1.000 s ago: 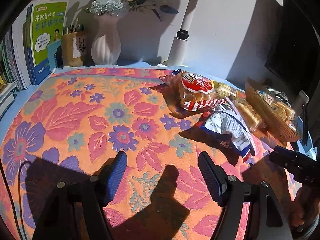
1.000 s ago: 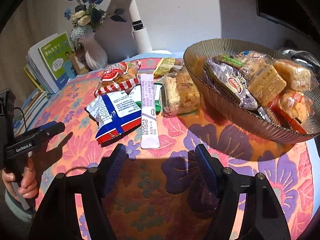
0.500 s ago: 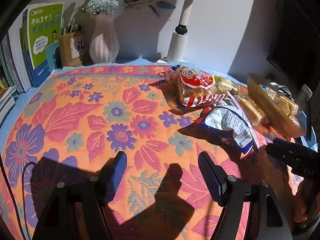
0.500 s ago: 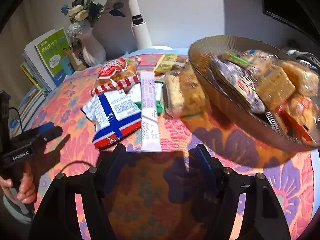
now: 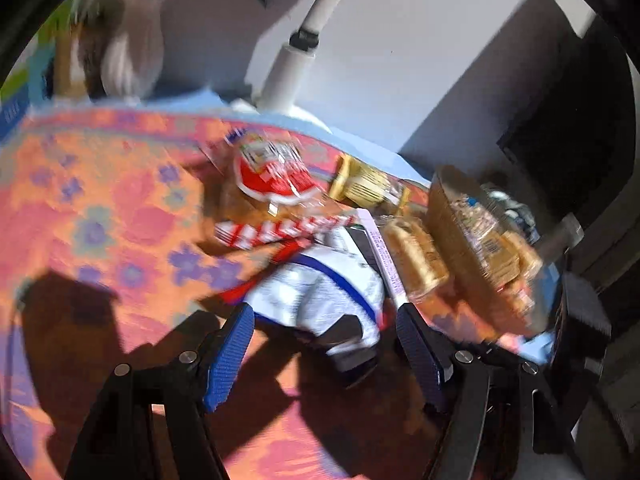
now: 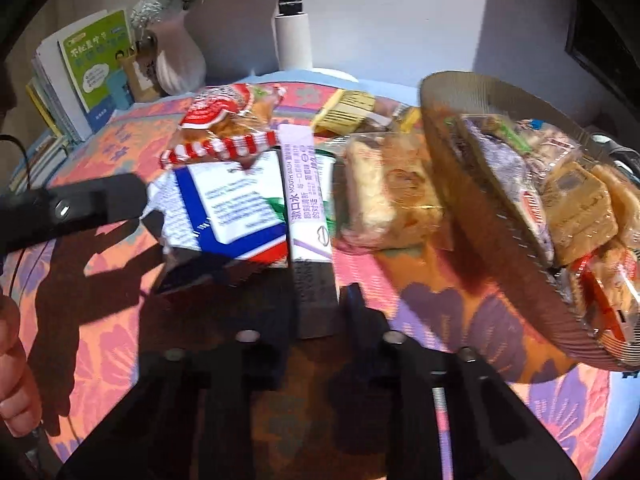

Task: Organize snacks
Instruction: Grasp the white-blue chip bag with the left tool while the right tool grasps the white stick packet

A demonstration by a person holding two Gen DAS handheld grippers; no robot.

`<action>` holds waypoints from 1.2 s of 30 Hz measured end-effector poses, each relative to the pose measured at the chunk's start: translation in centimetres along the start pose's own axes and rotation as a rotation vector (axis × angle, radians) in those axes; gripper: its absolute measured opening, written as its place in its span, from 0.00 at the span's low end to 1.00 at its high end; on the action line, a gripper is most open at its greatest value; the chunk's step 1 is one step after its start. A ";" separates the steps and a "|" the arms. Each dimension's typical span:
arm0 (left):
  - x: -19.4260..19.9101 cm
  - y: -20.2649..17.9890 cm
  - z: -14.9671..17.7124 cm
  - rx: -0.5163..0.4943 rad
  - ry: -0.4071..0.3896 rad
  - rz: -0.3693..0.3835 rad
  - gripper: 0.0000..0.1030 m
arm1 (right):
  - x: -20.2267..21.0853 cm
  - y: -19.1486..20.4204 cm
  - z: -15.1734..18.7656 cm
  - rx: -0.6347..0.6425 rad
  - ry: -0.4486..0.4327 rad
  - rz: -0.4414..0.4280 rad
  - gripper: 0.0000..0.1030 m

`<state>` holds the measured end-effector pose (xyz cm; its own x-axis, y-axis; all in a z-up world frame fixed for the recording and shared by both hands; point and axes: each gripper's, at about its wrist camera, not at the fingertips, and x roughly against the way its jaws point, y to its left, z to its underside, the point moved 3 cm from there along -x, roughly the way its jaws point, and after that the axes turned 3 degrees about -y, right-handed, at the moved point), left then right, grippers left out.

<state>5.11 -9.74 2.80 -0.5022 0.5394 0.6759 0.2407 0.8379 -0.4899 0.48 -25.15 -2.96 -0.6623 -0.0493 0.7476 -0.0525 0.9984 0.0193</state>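
Two glossy crinkled packets [image 6: 224,204] flank a flat sachet [image 6: 308,200].

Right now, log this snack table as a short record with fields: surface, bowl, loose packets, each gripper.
surface: floral cloth in orange, pink and purple
bowl: ribbed brown bowl at right, already holding wrapped snacks
loose packets: red-and-white bag, blue-and-white packet, purple sachet, wrapped cake, yellow packet
right gripper: shut on the near end of the purple sachet
left gripper: open, jaws either side of the blue-and-white packet, not pressing it
background: books, vase of flowers, white lamp post
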 end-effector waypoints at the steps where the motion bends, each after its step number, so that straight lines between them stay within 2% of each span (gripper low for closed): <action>1: -0.6 -0.1 0.0 0.038 0.013 0.026 0.69 | 0.3 -0.4 0.2 -0.003 -0.005 0.001 0.21; 5: -2.2 -0.8 -0.2 0.083 0.031 0.016 0.69 | 1.2 -1.9 1.1 -0.044 -0.025 -0.013 0.21; 8: -3.2 -1.5 -0.3 0.089 0.023 -0.047 0.69 | 1.5 -2.6 1.2 -0.086 -0.033 -0.058 0.21; 13: -5.2 -2.5 -0.5 0.031 -0.004 -0.191 0.74 | 1.5 -2.6 1.2 -0.080 -0.038 -0.070 0.22; 17: -6.6 -2.5 -0.5 0.009 -0.005 -0.237 0.82 | 1.7 -2.6 1.6 -0.083 -0.042 -0.076 0.22; 21: -7.3 -2.8 -0.7 -0.029 -0.012 -0.275 0.83 | 1.6 -2.8 1.7 -0.101 -0.041 -0.090 0.22; 24: -7.4 -2.6 -0.7 -0.043 -0.020 -0.265 0.83 | 1.7 -2.9 1.8 -0.104 -0.041 -0.093 0.23; 27: -7.3 -2.5 -0.7 -0.059 -0.026 -0.264 0.81 | 1.7 -3.0 1.6 -0.106 -0.043 -0.109 0.31; 29: -7.1 -2.6 -0.6 -0.077 -0.032 -0.272 0.70 | 1.8 -2.8 1.6 -0.104 -0.045 -0.109 0.31; 32: -6.1 -2.4 -0.1 -0.105 -0.040 -0.260 0.65 | 1.9 -2.7 1.6 -0.095 -0.051 -0.098 0.31; 36: -3.5 -1.9 0.9 -0.103 -0.051 -0.219 0.64 | 1.7 -2.7 1.5 -0.098 -0.048 -0.101 0.31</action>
<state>5.61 -13.28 0.87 -0.5924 0.3414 0.7298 0.2033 0.9398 -0.2746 -1.59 -27.94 -2.73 -0.6927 -0.1481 0.7059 -0.0488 0.9861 0.1590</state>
